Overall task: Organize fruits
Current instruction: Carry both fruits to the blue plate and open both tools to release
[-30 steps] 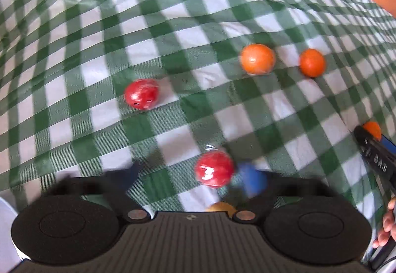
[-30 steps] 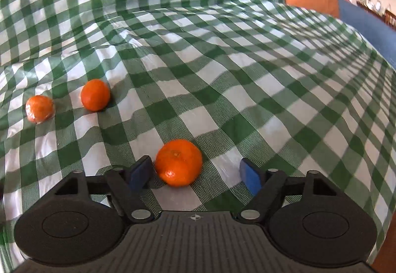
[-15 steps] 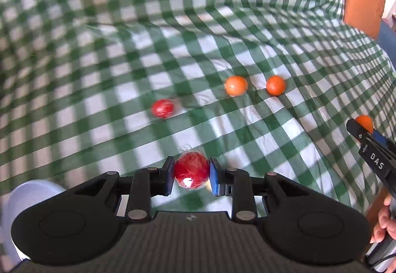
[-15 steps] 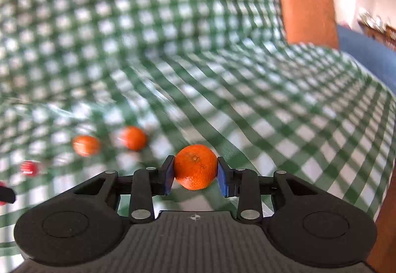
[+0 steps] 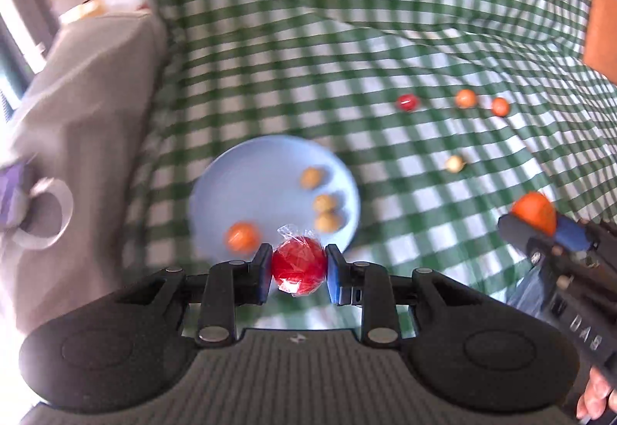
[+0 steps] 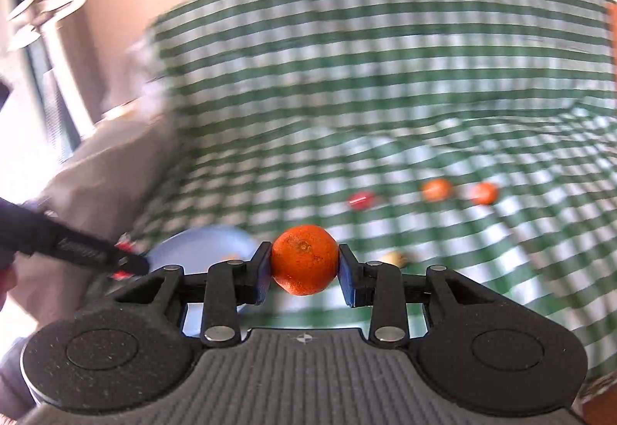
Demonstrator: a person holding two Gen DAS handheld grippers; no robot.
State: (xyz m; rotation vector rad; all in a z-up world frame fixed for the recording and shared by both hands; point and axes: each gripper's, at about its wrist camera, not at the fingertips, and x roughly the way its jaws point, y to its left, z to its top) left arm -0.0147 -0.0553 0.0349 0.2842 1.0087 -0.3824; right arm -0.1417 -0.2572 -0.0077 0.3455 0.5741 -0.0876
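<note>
My left gripper [image 5: 299,267] is shut on a red fruit in clear wrap [image 5: 299,263], held above the near rim of a pale blue plate [image 5: 250,174]. On the plate lie an orange fruit [image 5: 243,236] and three small tan fruits [image 5: 324,203]. My right gripper [image 6: 304,263] is shut on an orange [image 6: 304,259], lifted over the cloth; in the left wrist view that gripper [image 5: 547,228] and its orange [image 5: 534,211] show at the right edge. Left on the cloth are a red fruit [image 5: 408,102], two oranges [image 5: 466,98] and a small tan fruit [image 5: 455,163].
A green and white checked cloth [image 5: 347,39] covers the surface and rises at the back. A grey cushion or bag [image 5: 77,97] lies left of the plate. An orange-brown panel [image 5: 599,28] stands at the far right. A person's fingers [image 5: 595,394] hold the right gripper.
Both grippers closed on their fruits, the left on the wrapped red one and the right on the orange, then rose and swung left until the blue plate came into view.
</note>
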